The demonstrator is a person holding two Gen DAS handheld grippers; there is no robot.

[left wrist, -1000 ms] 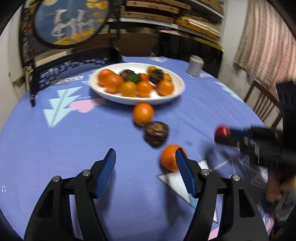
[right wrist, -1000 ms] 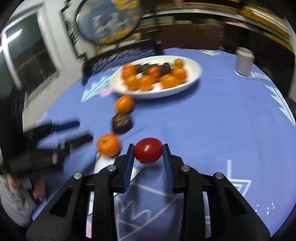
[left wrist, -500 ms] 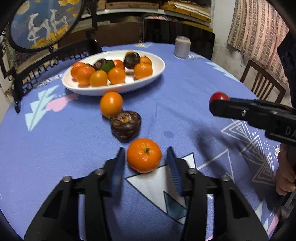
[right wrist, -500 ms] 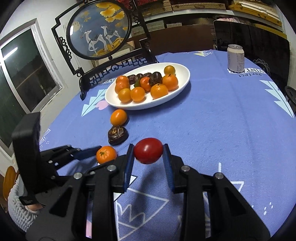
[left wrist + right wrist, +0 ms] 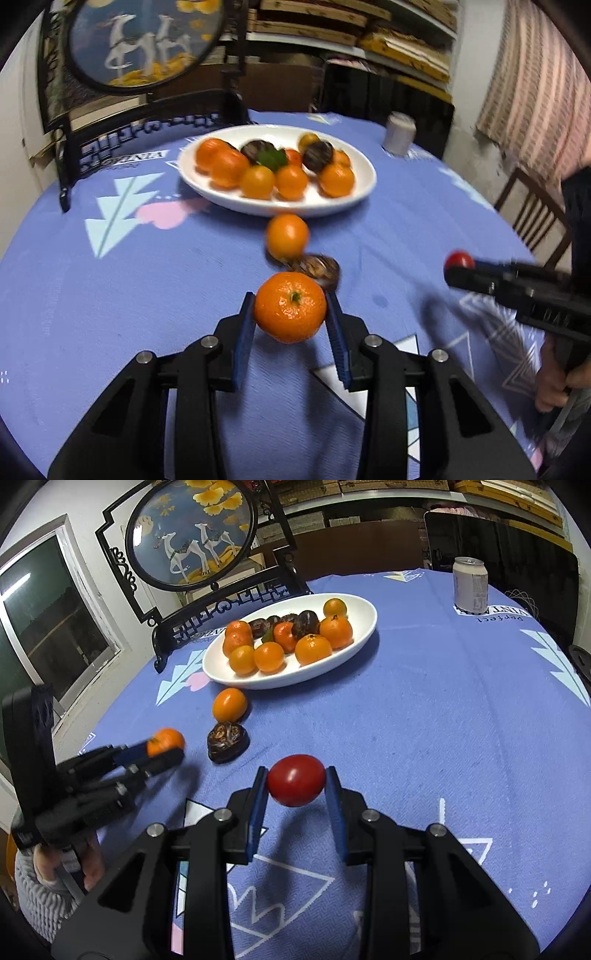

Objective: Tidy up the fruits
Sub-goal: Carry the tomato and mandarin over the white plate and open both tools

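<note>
Blue tablecloth [image 5: 424,720], left gripper [image 5: 290,314] clamping mandarin [image 5: 290,312], right gripper [image 5: 296,781] clamping tomato [image 5: 296,780]

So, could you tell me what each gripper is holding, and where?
Left gripper clamps the mandarin by its sides; right gripper clamps the red tomato likewise.

Tablecloth [image 5: 424,716] print near can [image 5: 470,586], upside down: "VINTAGE", "perfect".
</note>
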